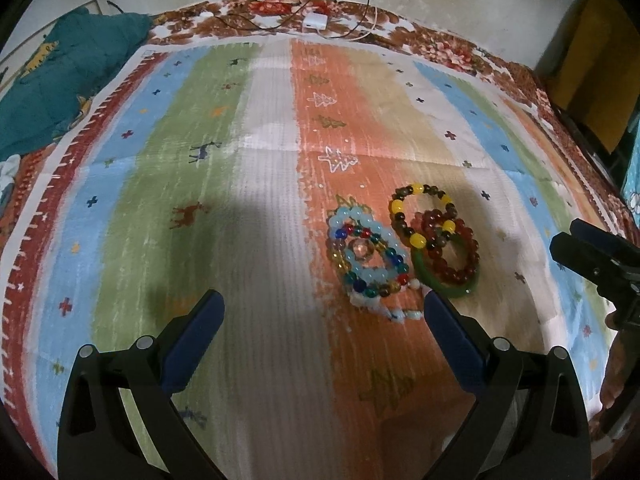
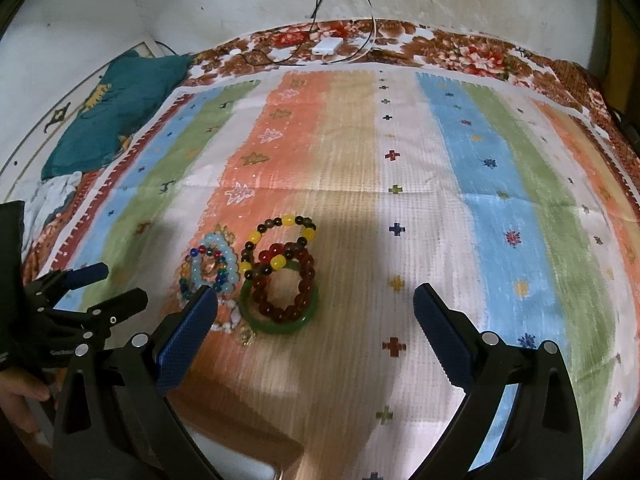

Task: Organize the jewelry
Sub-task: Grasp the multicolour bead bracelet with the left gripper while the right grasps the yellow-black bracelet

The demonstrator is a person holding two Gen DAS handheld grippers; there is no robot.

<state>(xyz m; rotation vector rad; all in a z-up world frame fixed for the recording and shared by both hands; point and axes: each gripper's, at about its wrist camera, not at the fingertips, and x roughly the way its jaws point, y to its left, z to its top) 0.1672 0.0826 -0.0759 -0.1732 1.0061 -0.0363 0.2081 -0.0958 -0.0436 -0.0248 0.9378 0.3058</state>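
Striped cloth (image 1: 264, 208): I see it spread flat under both grippers, bands of blue, green, white and orange.
Left gripper (image 1: 324, 304): my jaws stand wide apart with nothing between the pads; they hover above the cloth.
Right gripper (image 2: 314, 300): my jaws are spread wide too, holding nothing.
Bracelets: all lie in one cluster on the orange and tan bands, just ahead of my left gripper's right finger and just ahead of my right gripper's left finger.
Pale blue bracelet (image 1: 362, 256): left part of the cluster, tangled with a multicolour bead string; a clear round bead sits inside the ring.
Yellow-and-brown bracelet (image 1: 424, 216): farthest from my jaws, overlapping the dark red one.
Dark red bracelet (image 1: 454, 246): lies on top of the green bangle (image 1: 460, 288).
Green bangle: nearest my jaws, touching the cloth.
Gold trinket (image 2: 245, 336): on the cloth beside my right gripper's left finger; too blurred to identify.
Charger (image 2: 328, 46): white, at the far edge, cables running up the wall.
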